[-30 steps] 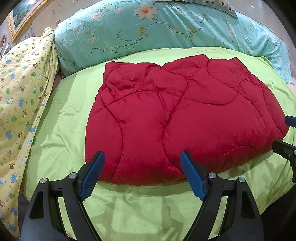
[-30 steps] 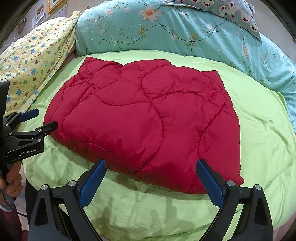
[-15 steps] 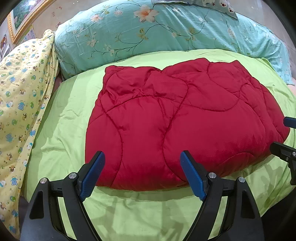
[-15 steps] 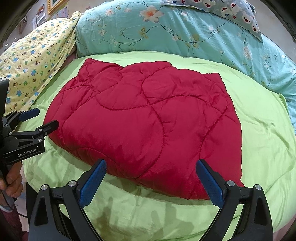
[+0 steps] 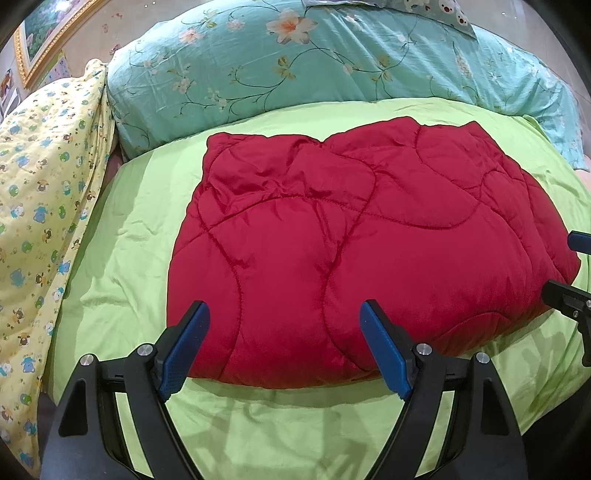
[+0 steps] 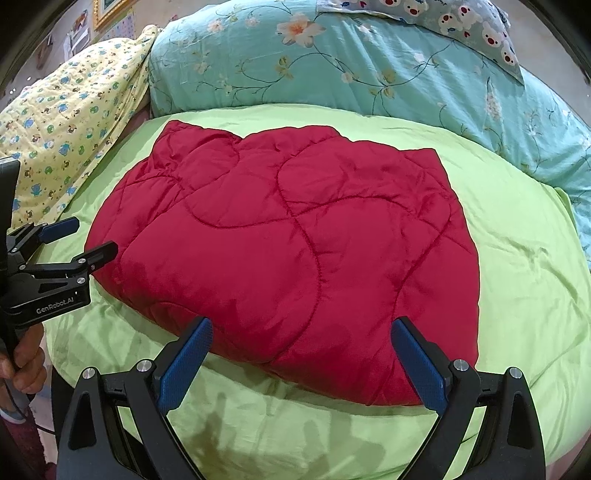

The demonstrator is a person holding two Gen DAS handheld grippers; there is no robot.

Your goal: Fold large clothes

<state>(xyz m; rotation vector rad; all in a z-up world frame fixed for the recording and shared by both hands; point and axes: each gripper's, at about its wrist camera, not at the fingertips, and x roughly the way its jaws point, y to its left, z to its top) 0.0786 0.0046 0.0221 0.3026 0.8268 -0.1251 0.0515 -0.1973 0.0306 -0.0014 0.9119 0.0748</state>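
Note:
A red quilted padded garment (image 5: 351,251) lies folded into a thick slab on a lime-green bedspread (image 5: 122,236); it also shows in the right wrist view (image 6: 295,258). My left gripper (image 5: 284,328) is open and empty, hovering over the garment's near edge. My right gripper (image 6: 301,350) is open and empty over the near right part of that edge. The left gripper also shows at the left of the right wrist view (image 6: 75,236), open, beside the garment's left corner. The right gripper's fingers (image 5: 565,291) show at the right edge of the left wrist view.
A teal floral duvet (image 5: 314,62) is piled along the back of the bed. A yellow cartoon-print blanket (image 5: 40,184) lies at the left. A bear-print pillow (image 6: 461,22) sits at the back right. The bed's front edge is just below the grippers.
Both grippers have lifted or drawn back slightly, so the garment sits a little lower in both views. Both stay open. The garment has not moved.

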